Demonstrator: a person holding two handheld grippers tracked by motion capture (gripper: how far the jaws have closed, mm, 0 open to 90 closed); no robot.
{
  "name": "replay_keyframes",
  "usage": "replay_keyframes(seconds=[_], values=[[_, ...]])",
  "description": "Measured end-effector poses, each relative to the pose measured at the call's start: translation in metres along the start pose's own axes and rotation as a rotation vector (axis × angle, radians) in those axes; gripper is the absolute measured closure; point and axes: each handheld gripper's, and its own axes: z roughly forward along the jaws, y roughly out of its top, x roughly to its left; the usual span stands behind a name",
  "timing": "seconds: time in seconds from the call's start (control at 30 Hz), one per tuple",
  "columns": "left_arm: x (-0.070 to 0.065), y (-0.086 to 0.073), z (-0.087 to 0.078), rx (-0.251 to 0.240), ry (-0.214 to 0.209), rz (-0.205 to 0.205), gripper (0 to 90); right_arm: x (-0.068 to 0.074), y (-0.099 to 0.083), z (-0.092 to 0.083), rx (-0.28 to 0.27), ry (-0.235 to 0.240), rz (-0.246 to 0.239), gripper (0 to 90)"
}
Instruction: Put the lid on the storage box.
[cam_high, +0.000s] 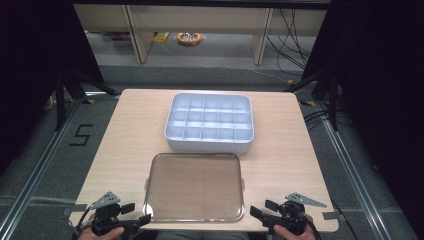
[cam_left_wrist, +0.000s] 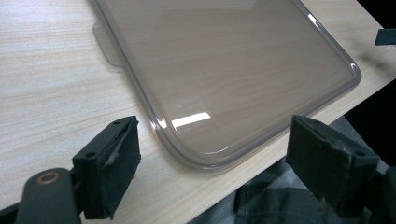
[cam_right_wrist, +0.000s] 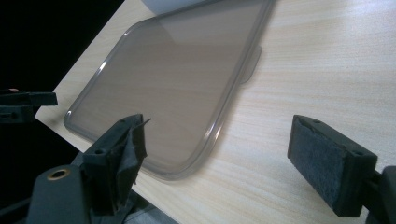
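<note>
A clear smoky lid lies flat at the table's near edge; it also fills much of the left gripper view and the right gripper view. Behind it stands a white compartment tray with several empty cells. My left gripper is open at the lid's near left corner, jaws empty and apart from it. At the near right corner my right gripper is open too, with nothing between its jaws.
The wooden table has bare room on both sides of the tray and lid. Black frame struts stand at the far corners. Cables and a yellow coil lie on the floor beyond.
</note>
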Motion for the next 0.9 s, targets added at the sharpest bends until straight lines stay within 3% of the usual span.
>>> replay_keyframes(seconds=[0.13,0.33,0.37,0.4,0.43,0.47,0.5,0.57,0.63,0.67,0.7,0.73,0.77,0.9], values=[[-0.001,0.0,0.001,0.001,-0.002,-0.007,15.6,0.001,0.0,-0.001,0.014,-0.005,0.012,20.7],[-0.001,0.0,0.001,0.007,0.002,0.001,15.4,0.001,0.0,0.0,0.014,-0.012,-0.006,20.9],[-0.001,-0.001,0.001,0.009,0.0,0.003,15.8,0.004,-0.001,0.001,0.022,-0.001,0.039,21.1],[-0.001,0.0,0.002,0.009,0.001,0.009,17.0,0.005,0.0,0.001,0.031,0.002,0.052,21.4],[-0.001,0.0,0.002,0.005,0.001,0.012,21.1,0.002,0.0,0.002,0.017,0.003,0.005,21.8],[-0.002,0.0,0.003,0.006,0.002,0.02,25.5,0.005,0.0,0.003,0.036,-0.007,0.041,22.4],[-0.003,0.0,0.004,0.011,0.002,0.014,26.0,0.002,0.001,0.006,0.029,-0.006,0.004,23.0],[-0.004,0.0,0.005,0.019,0.0,0.028,25.9,0.009,0.002,0.011,0.04,0.002,0.048,24.3],[-0.005,0.0,0.006,0.021,0.002,0.031,26.9,0.007,0.004,0.016,0.035,0.005,-0.013,25.0],[-0.005,0.001,0.007,0.022,0.003,0.045,27.4,0.012,0.004,0.018,0.051,0.006,0.03,25.5],[-0.005,0.001,0.007,0.022,0.003,0.045,27.9,0.012,0.004,0.018,0.051,0.006,0.03,25.5],[-0.006,0.002,0.007,0.019,0.006,0.04,27.9,0.011,0.004,0.021,0.043,0.005,-0.015,25.8],[-0.005,0.003,0.008,0.031,0.012,0.057,28.4,0.012,0.004,0.024,0.058,0.003,-0.012,26.1],[-0.006,0.003,0.012,0.038,0.012,0.05,30.6,0.013,0.007,0.029,0.056,0.029,-0.01,26.8]])
